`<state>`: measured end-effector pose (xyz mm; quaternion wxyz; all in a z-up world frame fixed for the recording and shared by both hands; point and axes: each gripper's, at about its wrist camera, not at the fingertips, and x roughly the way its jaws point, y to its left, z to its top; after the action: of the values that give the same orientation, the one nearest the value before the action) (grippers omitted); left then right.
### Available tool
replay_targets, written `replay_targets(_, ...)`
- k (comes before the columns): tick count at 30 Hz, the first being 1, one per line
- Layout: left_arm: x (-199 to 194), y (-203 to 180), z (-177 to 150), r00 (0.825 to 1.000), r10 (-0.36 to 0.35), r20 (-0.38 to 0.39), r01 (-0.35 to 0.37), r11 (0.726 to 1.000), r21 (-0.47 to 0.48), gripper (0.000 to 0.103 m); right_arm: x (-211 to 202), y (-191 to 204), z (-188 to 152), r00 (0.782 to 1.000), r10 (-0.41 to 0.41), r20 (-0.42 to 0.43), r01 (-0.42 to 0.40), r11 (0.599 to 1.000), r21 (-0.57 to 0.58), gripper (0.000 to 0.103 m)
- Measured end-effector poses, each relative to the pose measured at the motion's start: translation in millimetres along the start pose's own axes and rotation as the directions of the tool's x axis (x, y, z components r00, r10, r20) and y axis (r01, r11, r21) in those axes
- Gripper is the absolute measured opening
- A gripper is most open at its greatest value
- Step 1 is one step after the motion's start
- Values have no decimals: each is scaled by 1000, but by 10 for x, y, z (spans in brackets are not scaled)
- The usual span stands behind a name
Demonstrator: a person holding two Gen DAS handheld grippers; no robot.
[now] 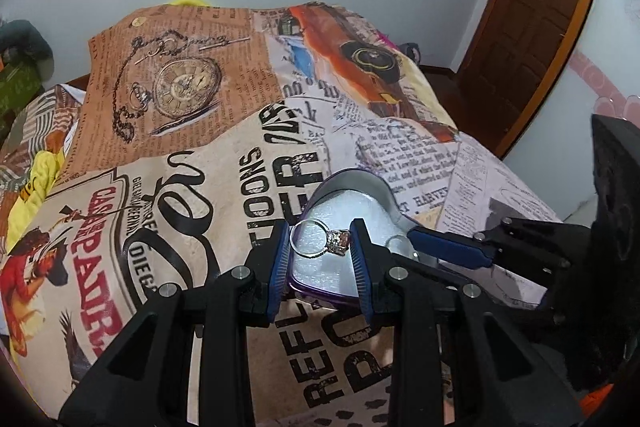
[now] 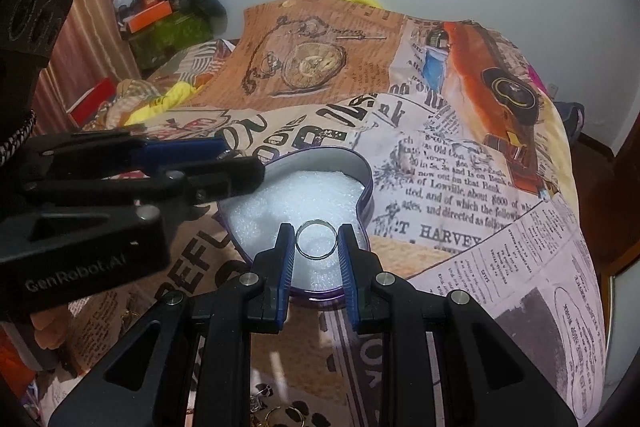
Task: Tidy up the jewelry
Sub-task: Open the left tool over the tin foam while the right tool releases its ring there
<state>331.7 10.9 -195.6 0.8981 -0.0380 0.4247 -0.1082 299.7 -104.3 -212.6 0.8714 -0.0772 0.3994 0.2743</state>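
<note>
A heart-shaped purple tin (image 1: 352,177) (image 2: 370,195) lined with white foam lies on the printed bedspread. My left gripper (image 1: 322,247) is shut on a silver ring with a pinkish stone (image 1: 316,241), held just above the foam at the tin's near side. My right gripper (image 2: 317,239) is shut on a plain silver band (image 2: 316,239), also over the tin's near part. In the left wrist view the right gripper's blue finger (image 1: 448,247) reaches in from the right. In the right wrist view the left gripper's fingers (image 2: 192,153) come in from the left, at the tin's left rim.
The bedspread (image 1: 180,195) (image 2: 460,187) with newspaper, pocket-watch and car prints covers the bed. Clothes and boxes (image 2: 160,23) are piled at the far left by a curtain. A wooden door (image 1: 532,27) stands at the right. More gold-coloured jewelry (image 2: 288,415) lies at the bedspread's near edge.
</note>
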Motion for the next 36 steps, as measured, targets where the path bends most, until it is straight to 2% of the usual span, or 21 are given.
replay_targets(6, 51, 13, -18, 999, -30, -30, 30, 1000, -6, 30, 42, 31, -22, 1000, -7, -10, 7, 1000, -13, 20)
replay_targets(16, -71, 22, 4, 1000, -9, -12, 9, 1000, -15, 30, 34, 31, -15, 1000, -18, -9, 18, 1000, -14, 20)
replay_targets(19, -189, 38, -8, 1000, 8, 7, -8, 1000, -18, 30, 15, 29, -12, 1000, -17, -14, 17, 1000, -10, 21)
replay_targets(24, -410, 11, -47, 999, 37, 32, -37, 999, -5, 30, -89, 72, -11, 1000, -28, -7, 28, 1000, -6, 38)
replay_targets(36, -1136, -173, -260, 987, 95, 132, -101, 994, 43, 37, -673, 231, 38, 992, -98, 76, 100, 995, -28, 38)
